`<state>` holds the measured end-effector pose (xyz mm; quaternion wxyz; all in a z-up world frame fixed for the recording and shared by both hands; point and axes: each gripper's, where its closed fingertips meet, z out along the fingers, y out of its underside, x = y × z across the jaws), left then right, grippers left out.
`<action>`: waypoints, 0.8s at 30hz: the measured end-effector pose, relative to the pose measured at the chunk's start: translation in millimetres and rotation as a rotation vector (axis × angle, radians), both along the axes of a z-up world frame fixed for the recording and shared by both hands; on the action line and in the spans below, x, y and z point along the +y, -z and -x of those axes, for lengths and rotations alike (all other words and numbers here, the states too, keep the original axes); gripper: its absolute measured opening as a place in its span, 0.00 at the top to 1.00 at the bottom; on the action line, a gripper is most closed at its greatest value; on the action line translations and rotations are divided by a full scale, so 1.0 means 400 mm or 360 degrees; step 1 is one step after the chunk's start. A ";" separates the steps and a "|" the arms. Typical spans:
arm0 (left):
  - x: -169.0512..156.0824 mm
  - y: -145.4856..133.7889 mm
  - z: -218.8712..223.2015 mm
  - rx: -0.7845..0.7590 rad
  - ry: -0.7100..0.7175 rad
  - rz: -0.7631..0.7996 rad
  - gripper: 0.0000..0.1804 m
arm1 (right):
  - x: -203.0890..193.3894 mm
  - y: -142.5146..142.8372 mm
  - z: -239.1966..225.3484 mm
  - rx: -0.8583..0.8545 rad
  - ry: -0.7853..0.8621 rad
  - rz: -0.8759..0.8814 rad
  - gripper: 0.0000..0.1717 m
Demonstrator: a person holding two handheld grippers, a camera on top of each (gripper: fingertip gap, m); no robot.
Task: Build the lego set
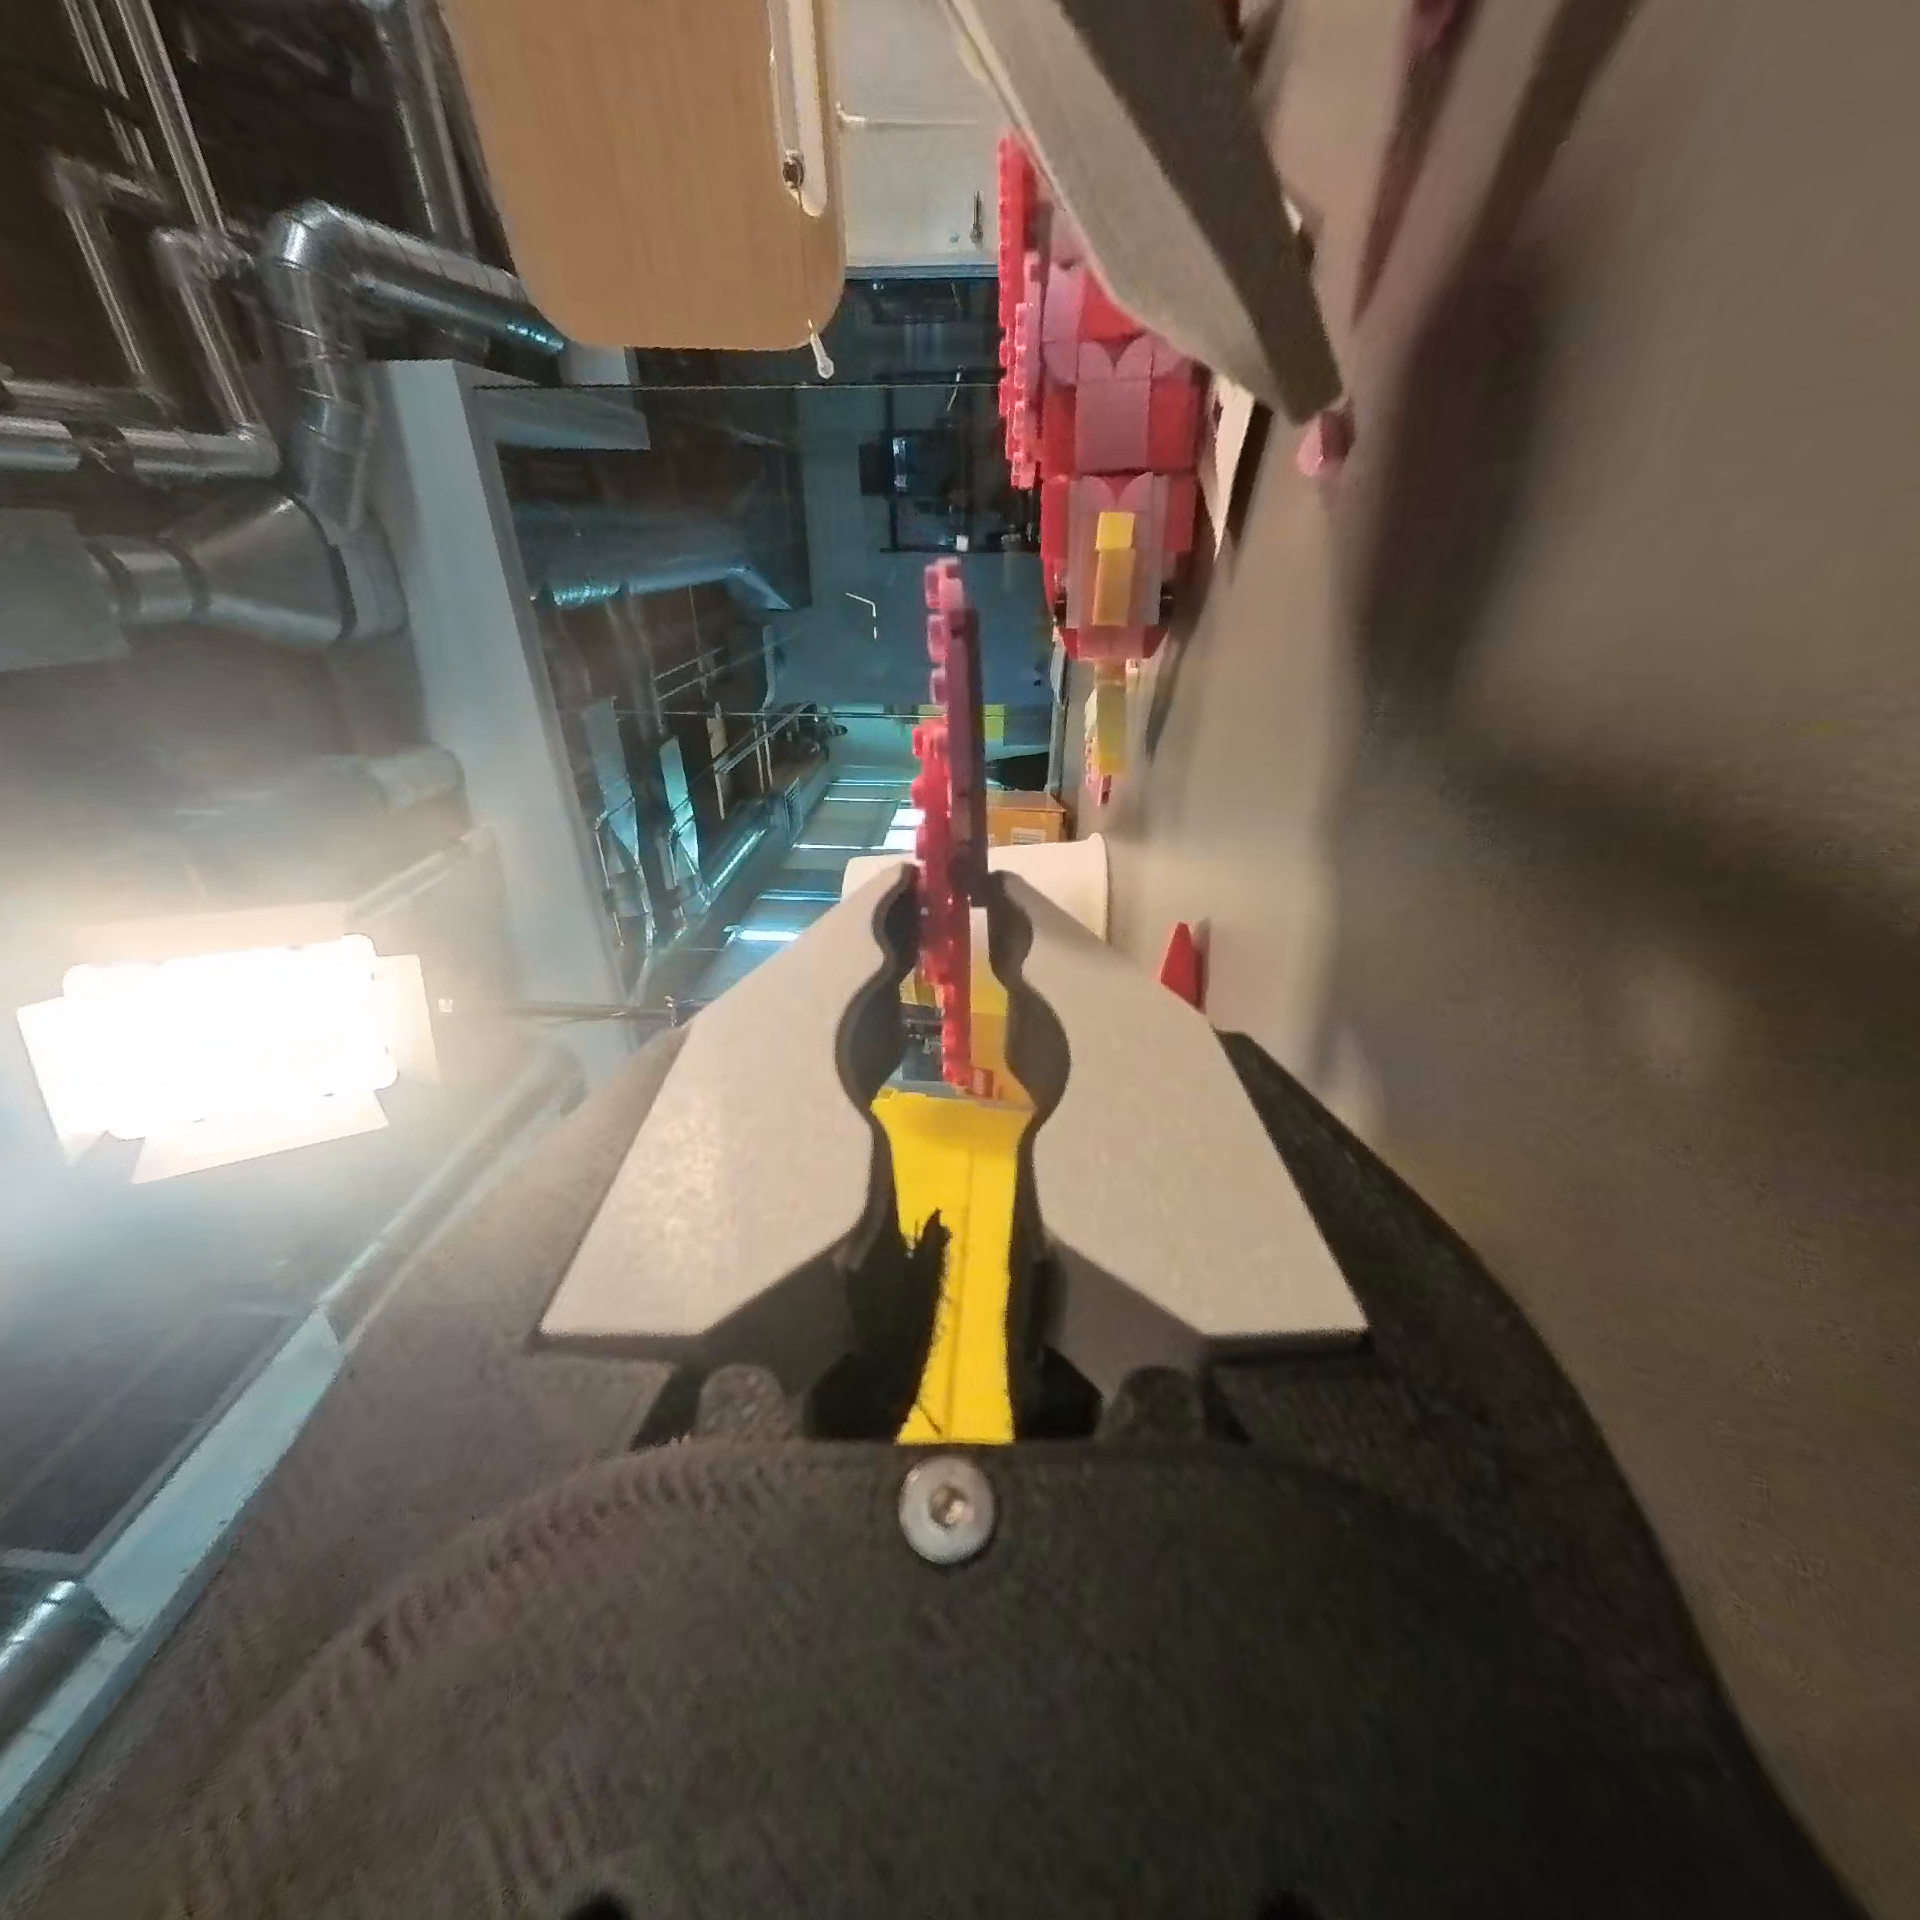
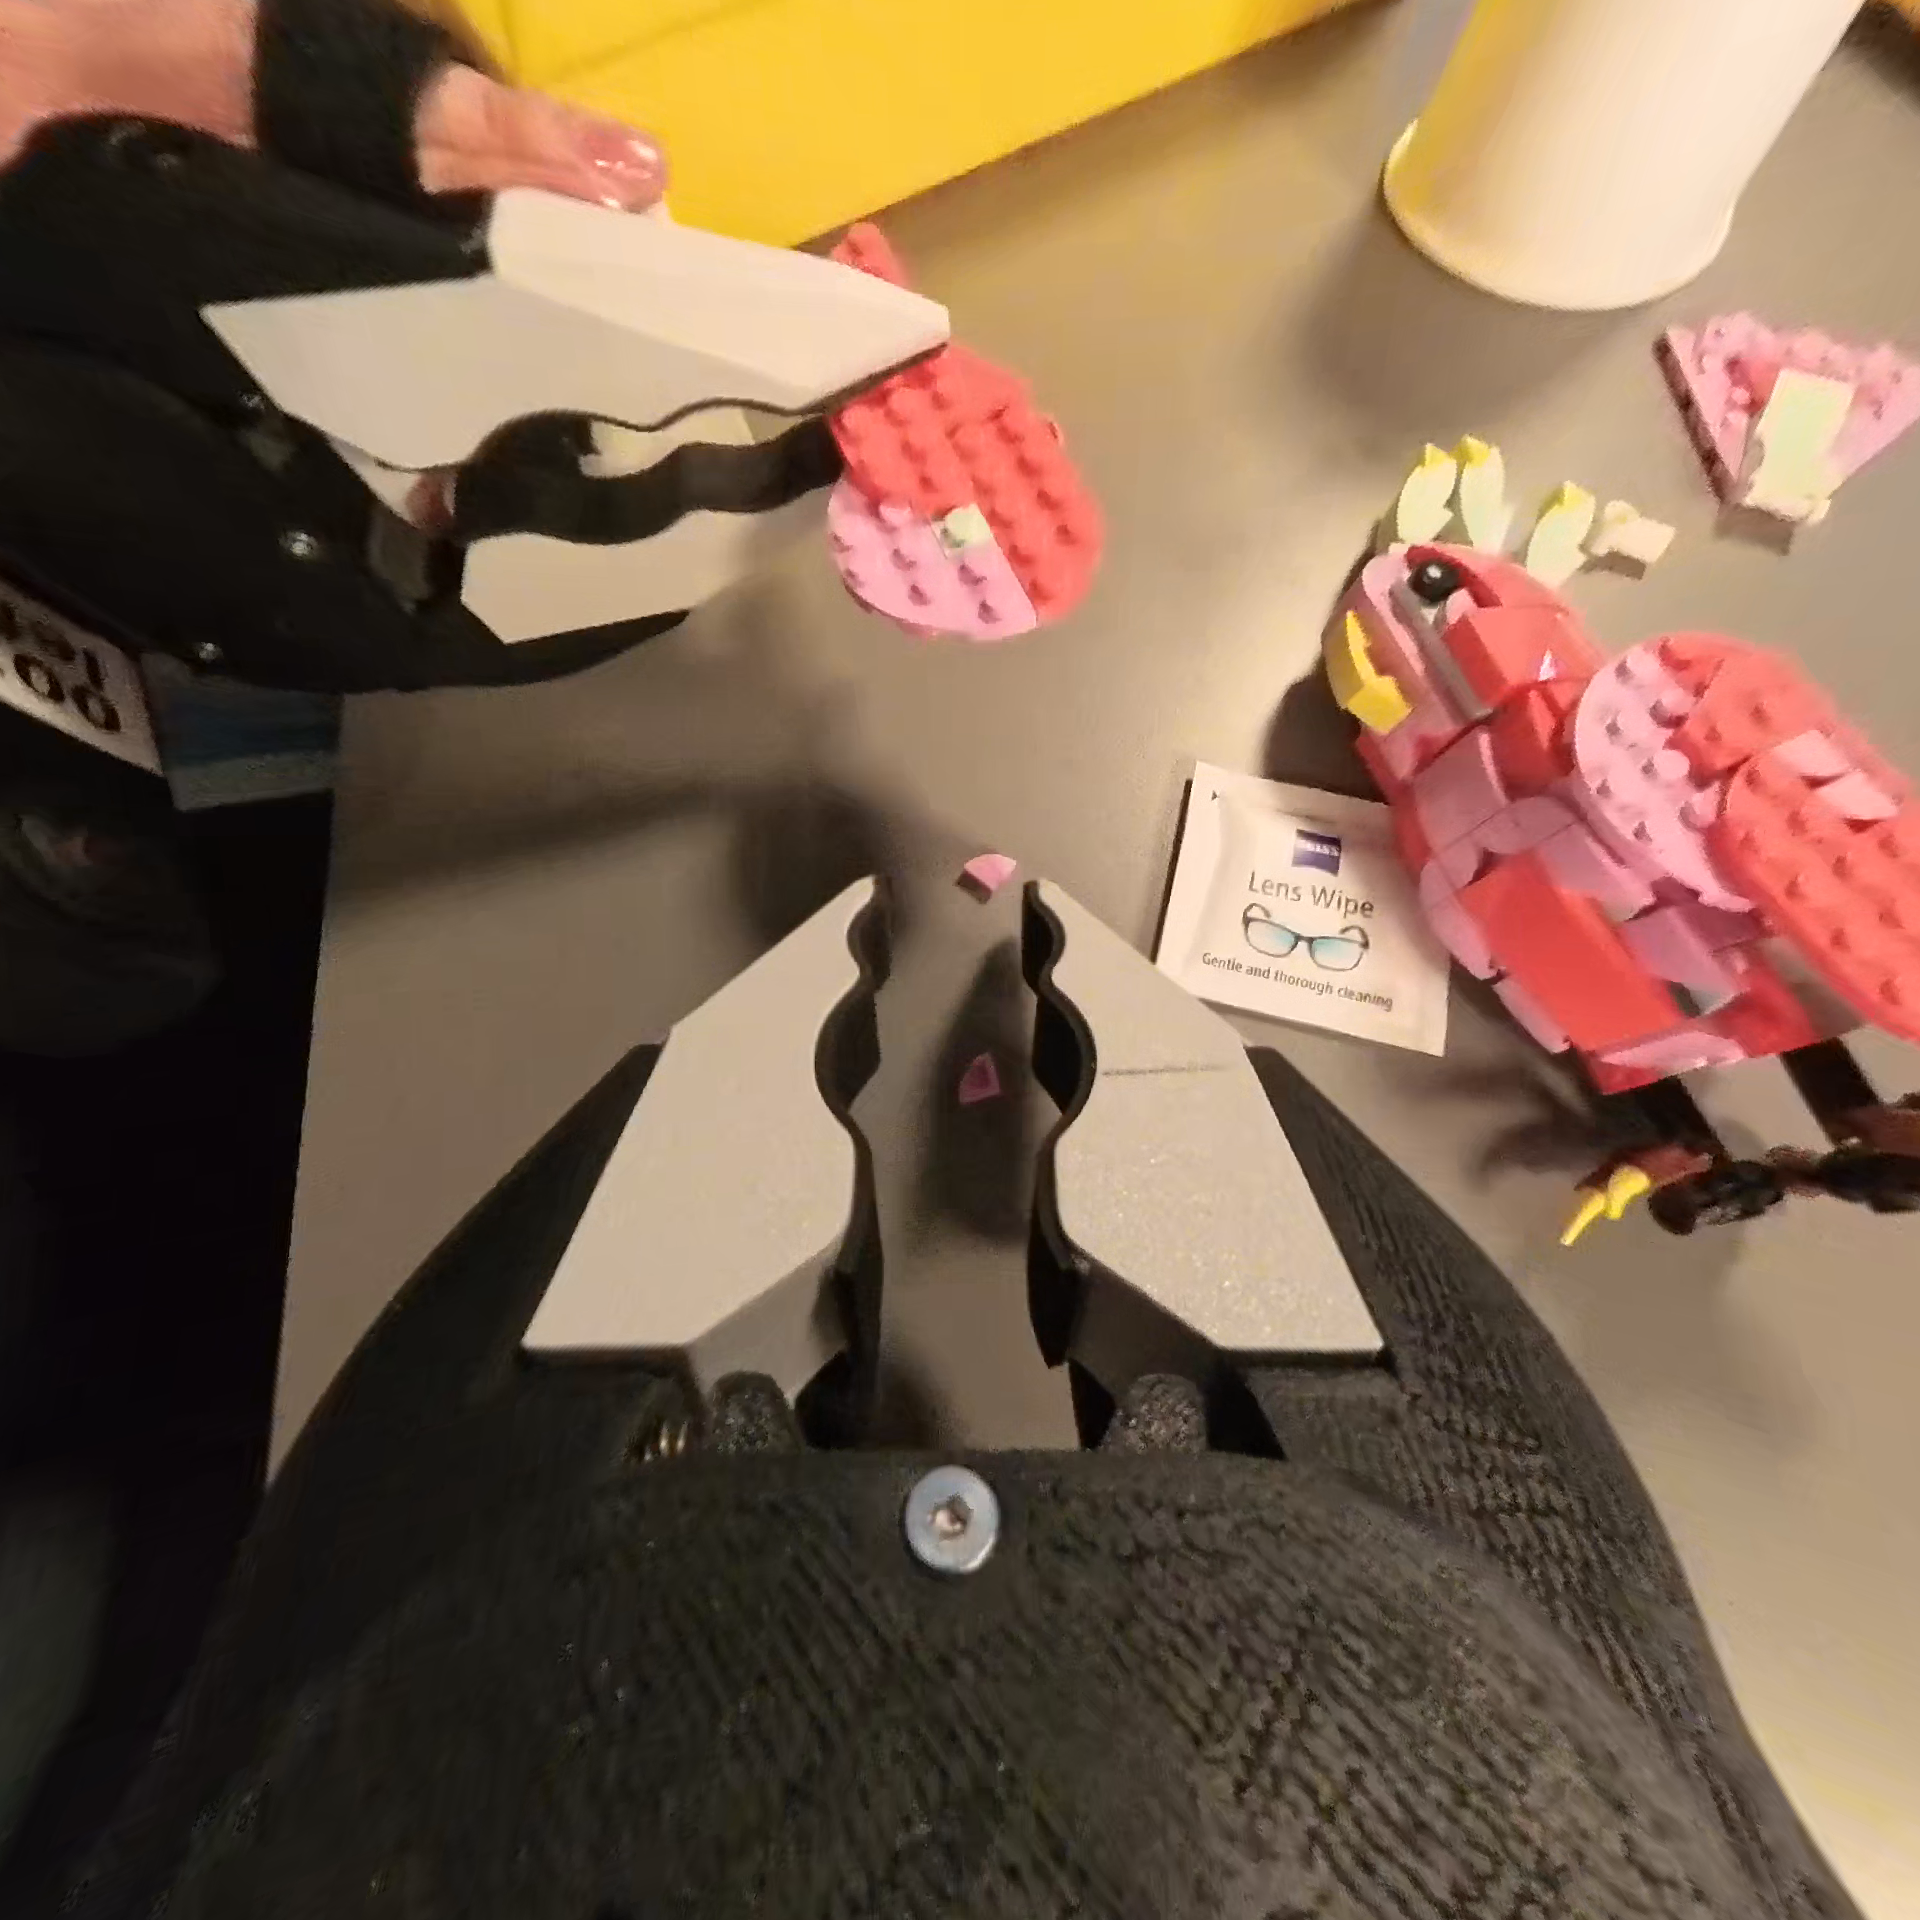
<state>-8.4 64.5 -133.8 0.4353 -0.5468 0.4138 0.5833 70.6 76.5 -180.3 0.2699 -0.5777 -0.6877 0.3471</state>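
Our left tool clamps a red-and-pink brick wing plate by its edge, lifted off the grey desk. Our right tool hangs released over open desk, a small pink brick piece between its tips; the brick bird and a white wipe sachet lie right.

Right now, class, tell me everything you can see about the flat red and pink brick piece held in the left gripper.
The brick piece is a flat oval of studded plastic plates, red over most of it and pink at one rounded end, with a small pale tile near the middle. The left gripper pinches its edge between both fingers, holding it clear above the grey table. Nothing else touches it.
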 end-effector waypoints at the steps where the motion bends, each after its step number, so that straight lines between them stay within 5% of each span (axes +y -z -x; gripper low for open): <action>1: 0.001 -0.001 -0.002 -0.0001 0.0006 -0.0006 0.94 | 0.004 0.004 0.003 -0.0010 0.0026 0.0000 0.87; 24: 0.004 -0.010 -0.019 -0.0074 0.0033 -0.0033 0.94 | 0.017 0.019 0.015 -0.0045 0.0093 -0.0059 0.96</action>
